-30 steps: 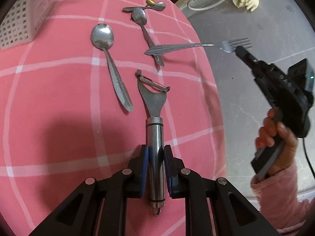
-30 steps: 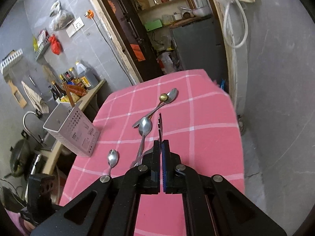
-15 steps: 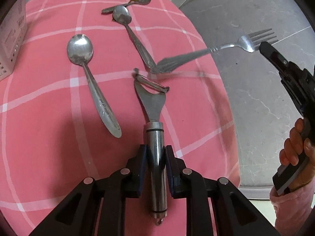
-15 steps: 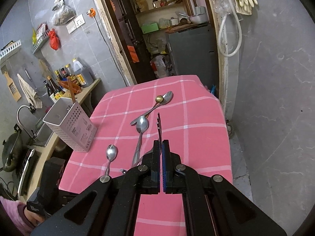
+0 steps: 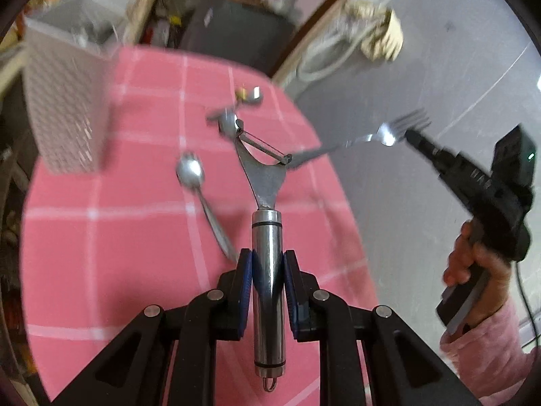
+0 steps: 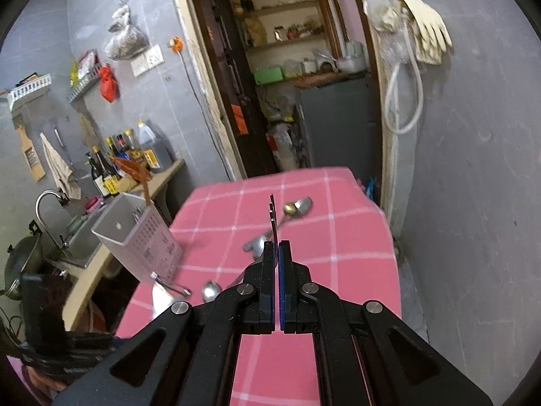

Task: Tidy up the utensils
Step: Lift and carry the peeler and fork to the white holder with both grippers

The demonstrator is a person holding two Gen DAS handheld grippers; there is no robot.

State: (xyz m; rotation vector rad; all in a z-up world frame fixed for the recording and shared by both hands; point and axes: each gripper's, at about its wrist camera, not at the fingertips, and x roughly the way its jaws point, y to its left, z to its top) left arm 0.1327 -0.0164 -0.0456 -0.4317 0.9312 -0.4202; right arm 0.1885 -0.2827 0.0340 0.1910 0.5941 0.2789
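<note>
- Pink checked tablecloth (image 6: pixel 355 247) covering the near table.
- Dark sauce bottles (image 6: pixel 111 165) on the far-left wooden counter (image 6: pixel 162 179).
- Curved steel tap (image 6: pixel 45 203) at far left.
- Pale rubber gloves (image 6: pixel 429 34) hanging far right.

My left wrist view looks steeply down, my right across and lower, sharing the pink-clothed table (image 5: pixel 101 237) and white caddy (image 6: pixel 142 237).

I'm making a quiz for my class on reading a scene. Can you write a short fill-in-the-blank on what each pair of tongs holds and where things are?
1. The left tongs are shut on a ____.
2. The right tongs are shut on a ____.
3. The cloth on the table is ____ with white lines.
4. The white holder stands near the table's ____ edge in the right wrist view.

Missing words: peeler; fork; pink; left
</note>
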